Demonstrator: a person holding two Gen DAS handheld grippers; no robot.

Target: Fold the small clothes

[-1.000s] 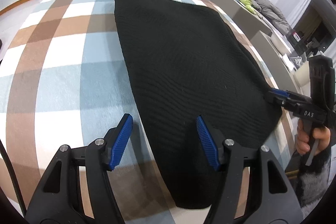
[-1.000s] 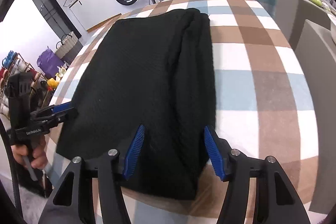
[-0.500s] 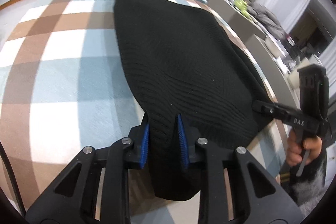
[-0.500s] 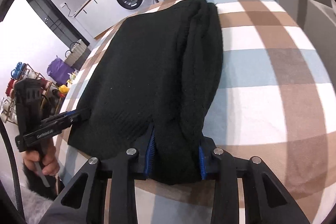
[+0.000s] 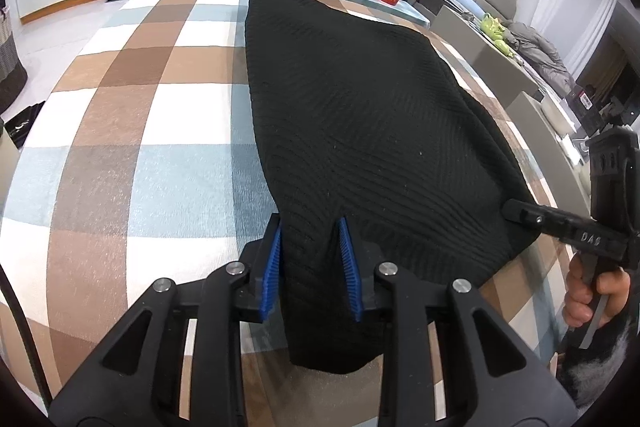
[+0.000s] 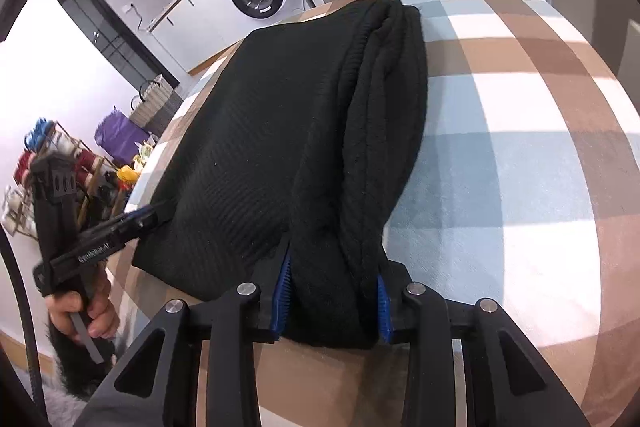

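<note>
Both grippers, left gripper (image 5: 310,259) and right gripper (image 6: 332,291), pinch the black ribbed knit garment's (image 5: 360,115) six-o'clock hem; next, probably lift it toward twelve o'clock.

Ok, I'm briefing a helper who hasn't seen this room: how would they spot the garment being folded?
Find the checked brown, blue and white blanket covering the big surface. On it lies the black ribbed knit garment, the only clothing there, its near edge pinched by the left gripper and the right gripper.
</note>
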